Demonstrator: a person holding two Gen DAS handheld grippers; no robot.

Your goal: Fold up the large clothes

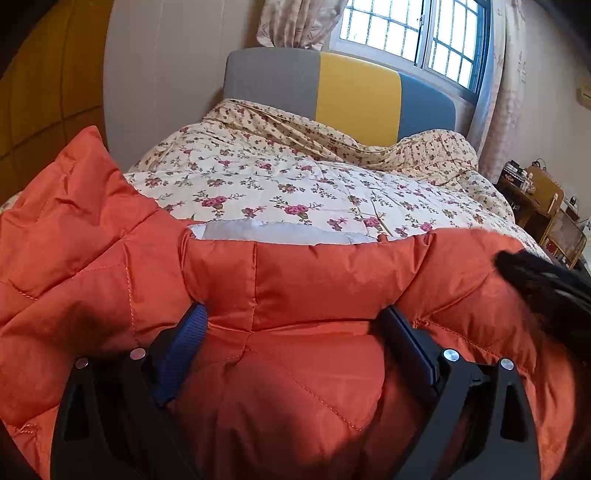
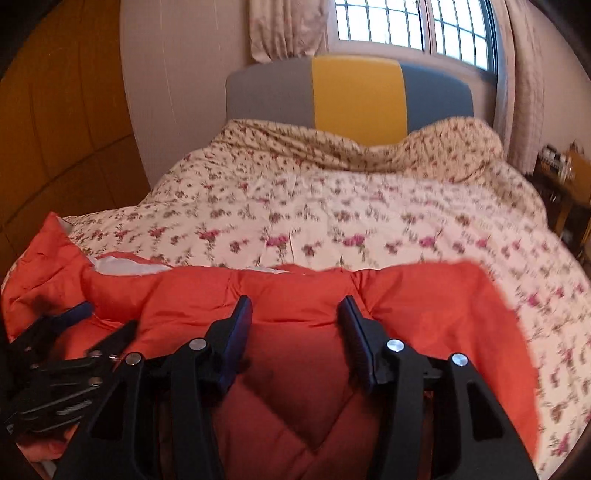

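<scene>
An orange quilted puffer jacket with a white-grey lining lies on the near end of a bed. My left gripper is open, its jaws wide apart, with a thick fold of the jacket bulging between them. My right gripper is also open over the jacket, fabric lying between its fingers. The left gripper shows at the lower left of the right wrist view, close beside the right one. The right wrist view is blurred by motion.
The bed is covered by a cream floral quilt, bunched near a grey, yellow and blue headboard. A barred window with curtains is behind. Wooden wardrobe on the left; a cluttered wooden stand on the right.
</scene>
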